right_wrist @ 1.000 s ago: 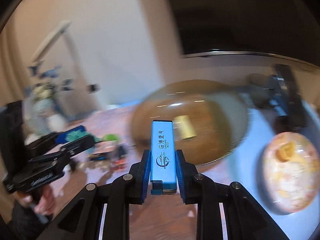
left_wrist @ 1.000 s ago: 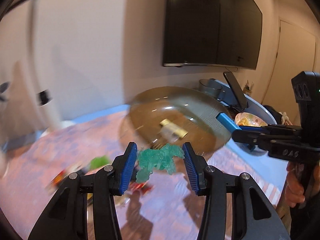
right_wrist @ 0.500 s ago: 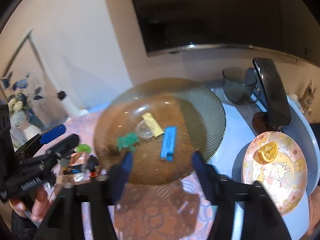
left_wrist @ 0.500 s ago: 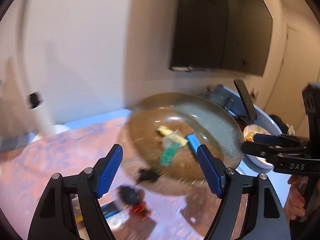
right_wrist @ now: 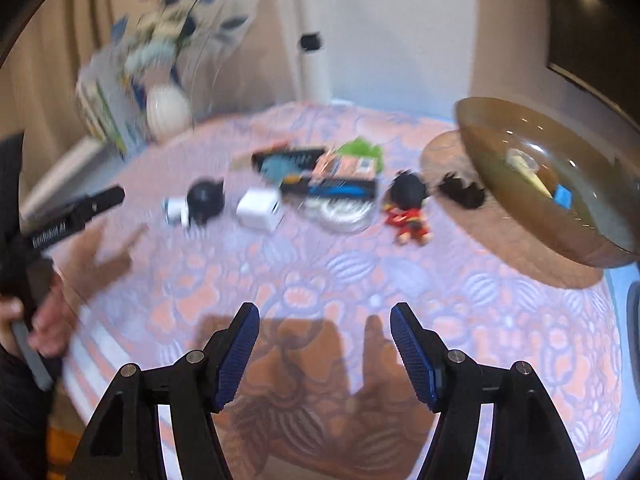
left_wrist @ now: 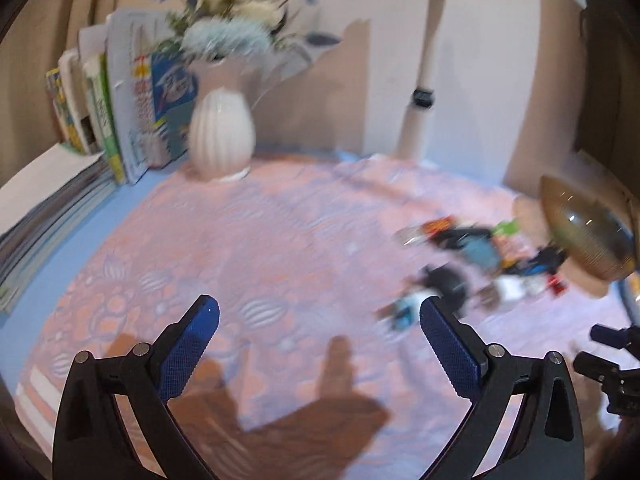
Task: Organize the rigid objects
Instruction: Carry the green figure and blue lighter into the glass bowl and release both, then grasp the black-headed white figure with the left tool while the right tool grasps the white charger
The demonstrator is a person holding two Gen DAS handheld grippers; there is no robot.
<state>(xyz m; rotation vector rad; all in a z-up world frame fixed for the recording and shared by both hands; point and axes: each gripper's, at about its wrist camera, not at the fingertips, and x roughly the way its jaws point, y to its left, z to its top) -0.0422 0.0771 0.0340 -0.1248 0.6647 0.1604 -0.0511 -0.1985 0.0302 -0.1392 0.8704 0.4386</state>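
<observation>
Tablecloth (right_wrist: 320, 272) bare near edge | toys (right_wrist: 312, 188) mid-table | bowl (right_wrist: 560, 184) right

a ribbed amber glass bowl (right_wrist: 560, 184) at the right holds a blue bar and a pale yellow piece. left of it, a blurred cluster lies on the patterned tabletop (right_wrist: 320, 280): red-clad figurine (right_wrist: 408, 208), white charger (right_wrist: 259, 209), black ball (right_wrist: 206, 198).

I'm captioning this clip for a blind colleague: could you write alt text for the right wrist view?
The open, empty right gripper hangs over a pink patterned tablecloth. Beyond it lies a blurred row of small objects, among them a white cube, a black ball and a red-suited figurine. An amber glass plate holding a blue stick sits right; the left gripper enters left.
</observation>
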